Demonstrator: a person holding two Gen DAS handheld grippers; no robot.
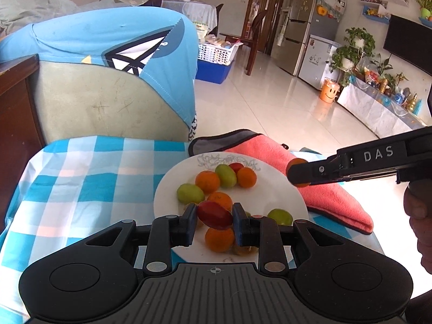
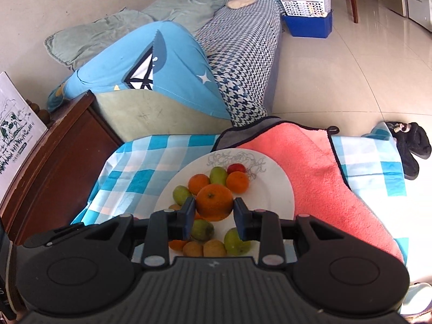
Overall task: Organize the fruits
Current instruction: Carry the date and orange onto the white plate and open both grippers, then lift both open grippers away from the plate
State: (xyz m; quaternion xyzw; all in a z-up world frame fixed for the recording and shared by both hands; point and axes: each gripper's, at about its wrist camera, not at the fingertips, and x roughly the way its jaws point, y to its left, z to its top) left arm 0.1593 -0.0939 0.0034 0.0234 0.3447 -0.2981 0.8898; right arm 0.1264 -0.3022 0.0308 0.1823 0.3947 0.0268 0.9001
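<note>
Where fingers (image 1: 192, 217) pinch, glossy oval fruit (image 1: 215, 215)

Glossy pale tiled floor (image 1: 270, 102), houndstooth-covered sofa (image 2: 243, 62), steel fridge (image 1: 302, 27).

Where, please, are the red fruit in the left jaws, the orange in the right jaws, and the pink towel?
Red fruit (image 1: 215, 215), left wrist view, its middle.
Orange (image 2: 214, 202), right wrist view, its front face.
Pink towel (image 2: 318, 167), right wrist view, its flat centre.
</note>
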